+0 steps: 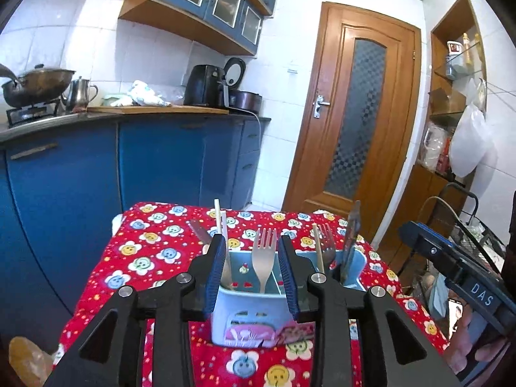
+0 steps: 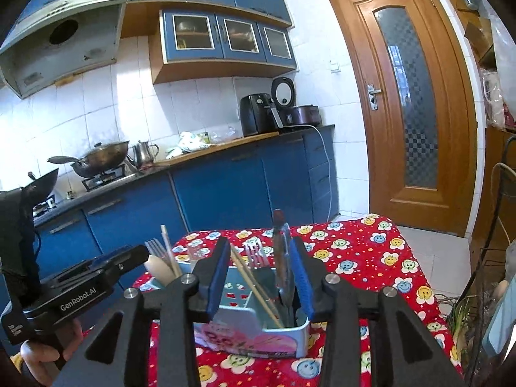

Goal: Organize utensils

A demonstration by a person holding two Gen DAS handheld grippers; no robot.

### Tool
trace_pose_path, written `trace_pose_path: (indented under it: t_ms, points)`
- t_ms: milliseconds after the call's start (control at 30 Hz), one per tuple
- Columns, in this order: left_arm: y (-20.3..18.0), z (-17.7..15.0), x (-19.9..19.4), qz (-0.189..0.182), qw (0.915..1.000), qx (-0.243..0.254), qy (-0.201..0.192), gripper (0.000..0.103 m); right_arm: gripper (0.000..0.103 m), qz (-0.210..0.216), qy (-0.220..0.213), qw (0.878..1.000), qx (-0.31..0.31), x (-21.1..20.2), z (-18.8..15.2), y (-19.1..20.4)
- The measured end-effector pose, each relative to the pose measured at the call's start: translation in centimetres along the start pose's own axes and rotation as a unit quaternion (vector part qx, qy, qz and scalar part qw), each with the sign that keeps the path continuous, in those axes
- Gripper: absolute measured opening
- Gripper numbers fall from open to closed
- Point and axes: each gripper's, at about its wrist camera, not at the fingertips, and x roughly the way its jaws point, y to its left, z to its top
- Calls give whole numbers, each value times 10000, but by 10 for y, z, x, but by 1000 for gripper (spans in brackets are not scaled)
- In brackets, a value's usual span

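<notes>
Black linkage of the left gripper [image 1: 252, 271] fills the bottom of the left wrist view, blue pads apart, nothing pinched between them. Just past the tips stands a light-blue utensil caddy [image 1: 245, 306] on the red smiley-flower tablecloth [image 1: 151, 248]. Between the pads a pale fork [image 1: 264, 258] stands tines up in the caddy's middle compartment. Left compartment: a pale chopstick [image 1: 219, 216] and a pale spoon handle, half hidden by the pad.

Right wrist view has the right gripper [image 2: 262, 277] with jaws also parted, empty, over the caddy's right end. Only this view shows clearly two wooden chopsticks [image 2: 254, 283] leaning in that compartment, a steel fork [image 2: 256, 254] and a dark-handled knife [image 2: 281, 251] upright beside them. Pale spoon bowl [image 2: 158, 269] shows at far left here. A hand [image 2: 48, 351] holds the left gripper's body at this view's lower left; left view catches the right gripper's body at its right edge. Range hood [image 2: 61, 42] appears in the right view only.
</notes>
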Motion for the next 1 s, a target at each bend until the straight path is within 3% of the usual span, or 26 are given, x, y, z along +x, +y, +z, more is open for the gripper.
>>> trace_pose_path:
  t_ms: [233, 467, 667, 1000]
  points:
    - [-2, -4, -36, 85, 9999, 56, -14, 38, 46, 121, -36, 9999, -25, -36, -2, 13]
    - [-7, -19, -65, 170, 9996, 201, 67, 58, 55, 195, -45, 9998, -98, -67, -13, 25]
    - [-7, -37, -82, 166, 9996, 167, 163, 66, 61, 204, 146, 9997, -66, -82, -33, 28]
    - [2, -75, -88, 440, 9979, 176, 441, 69, 74, 47, 524, 9986, 114, -91, -76, 19]
